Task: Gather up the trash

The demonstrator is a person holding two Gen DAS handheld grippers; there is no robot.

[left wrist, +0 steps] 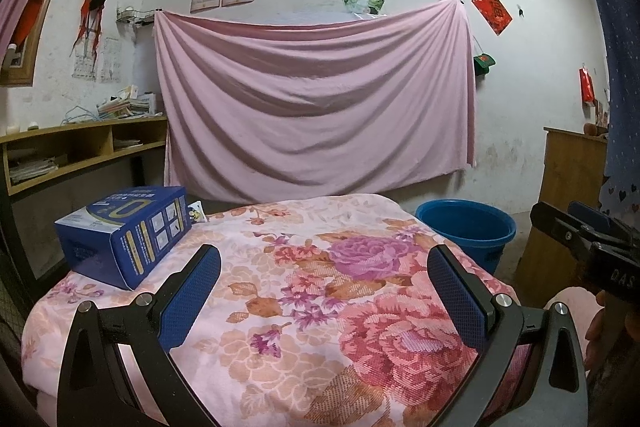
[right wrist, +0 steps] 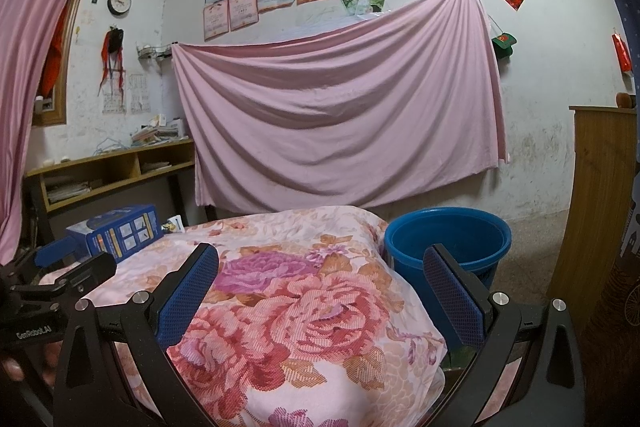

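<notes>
Left wrist view: left gripper (left wrist: 324, 263) gapes empty – right gripper (right wrist: 320, 263) too.

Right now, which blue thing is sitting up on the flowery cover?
The blue box, resting at the far left corner of the flowery cover. The blue bucket stands down on the floor beside it instead.

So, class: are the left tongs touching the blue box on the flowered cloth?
Apart. The left wrist view shows the left tongs open above the flowered cloth, with bare cloth between their left finger and the blue box.
</notes>
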